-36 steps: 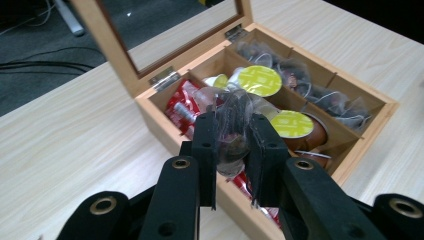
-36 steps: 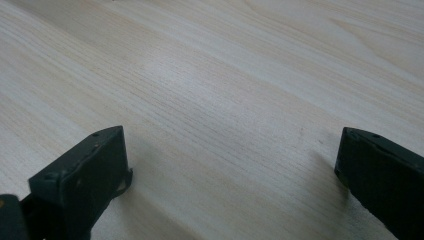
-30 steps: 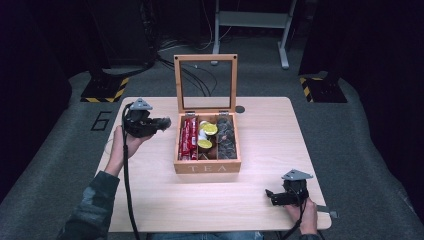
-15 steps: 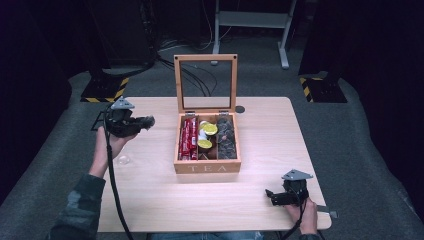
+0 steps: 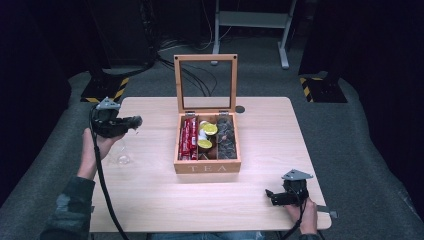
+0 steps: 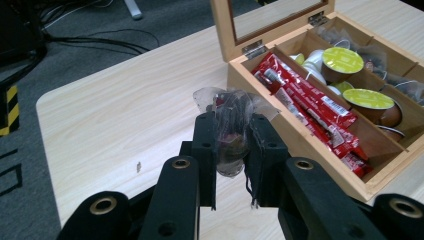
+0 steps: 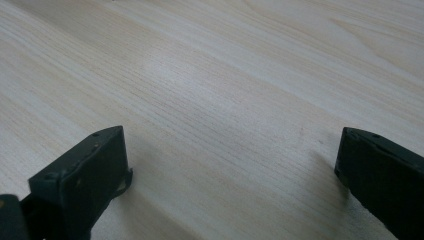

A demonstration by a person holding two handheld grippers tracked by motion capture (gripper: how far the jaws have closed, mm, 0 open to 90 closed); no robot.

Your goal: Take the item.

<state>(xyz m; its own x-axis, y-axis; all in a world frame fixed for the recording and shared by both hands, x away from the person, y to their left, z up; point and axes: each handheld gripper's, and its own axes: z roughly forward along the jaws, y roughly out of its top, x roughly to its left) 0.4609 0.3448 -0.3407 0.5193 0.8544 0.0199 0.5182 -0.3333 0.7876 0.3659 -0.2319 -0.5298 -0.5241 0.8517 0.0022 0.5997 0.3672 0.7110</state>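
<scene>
The left gripper [image 6: 232,150] is clamped on a clear plastic sachet of dark tea [image 6: 231,120], held above the worktop's left edge, well apart from the open wooden tea box with a glass lid [image 5: 207,167] at the centre. The step looks like unpacking the box; next calls for a bare spot to release the sachet. The right gripper [image 7: 230,170] rests wide open and empty near the front right corner of the pale wooden worktop [image 5: 150,200]

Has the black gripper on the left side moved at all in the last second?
Yes. The black left gripper, shut on a clear tea-bag packet, drew leftward from the open wooden tea box to the table edge.
</scene>
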